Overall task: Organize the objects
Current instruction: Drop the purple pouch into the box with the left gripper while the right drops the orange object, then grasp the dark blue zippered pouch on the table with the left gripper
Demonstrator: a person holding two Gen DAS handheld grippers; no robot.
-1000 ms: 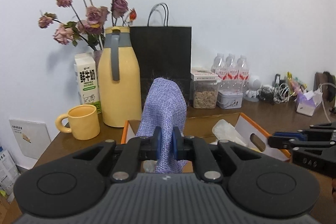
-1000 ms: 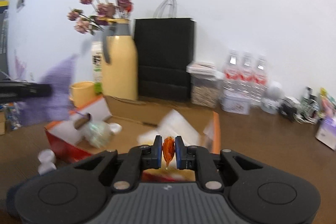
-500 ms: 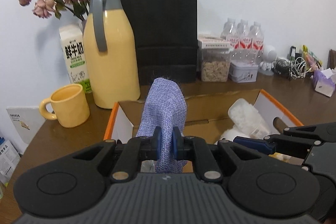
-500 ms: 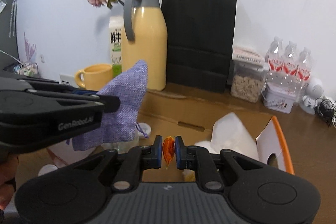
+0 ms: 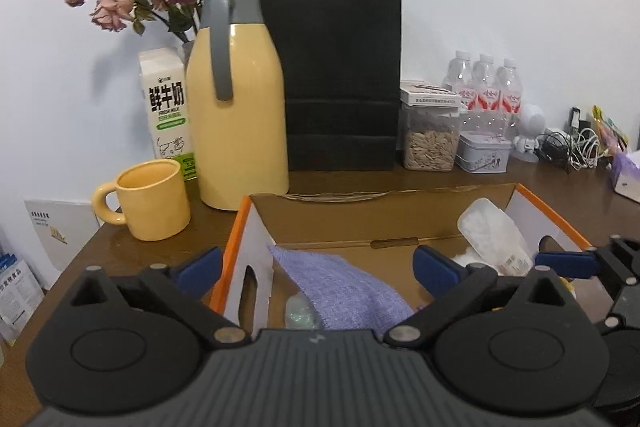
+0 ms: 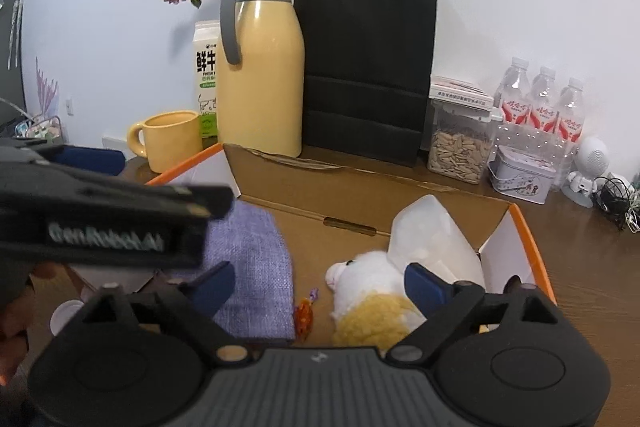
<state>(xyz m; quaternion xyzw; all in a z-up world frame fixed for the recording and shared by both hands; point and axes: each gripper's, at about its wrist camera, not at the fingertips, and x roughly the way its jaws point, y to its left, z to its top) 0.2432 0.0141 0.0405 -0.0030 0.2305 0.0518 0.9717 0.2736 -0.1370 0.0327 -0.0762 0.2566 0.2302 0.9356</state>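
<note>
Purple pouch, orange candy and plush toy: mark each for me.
purple pouch [image 6: 250, 267], right wrist view, middle of the fabric
orange candy [image 6: 304, 317], right wrist view, wrapper body
plush toy [image 6: 370, 293], right wrist view, its body

- Box [image 6: 524, 227]: on the surface [image 6: 592, 267], in front of the jug and paper bag.
- In box: pouch [image 6: 252, 267] left, candy [image 6: 303, 317] beside it, plush toy [image 6: 372, 291] right, plastic bag [image 6: 432, 239] behind toy.
- Mug [image 5: 152, 201]: left of jug [image 5: 240, 123]; carton [image 5: 166, 111] behind.
- Paper bag [image 5: 340, 79]: right of jug.
- Jar [image 5: 430, 135], tin [image 5: 484, 157], bottles [image 5: 486, 91]: right of bag.
</note>
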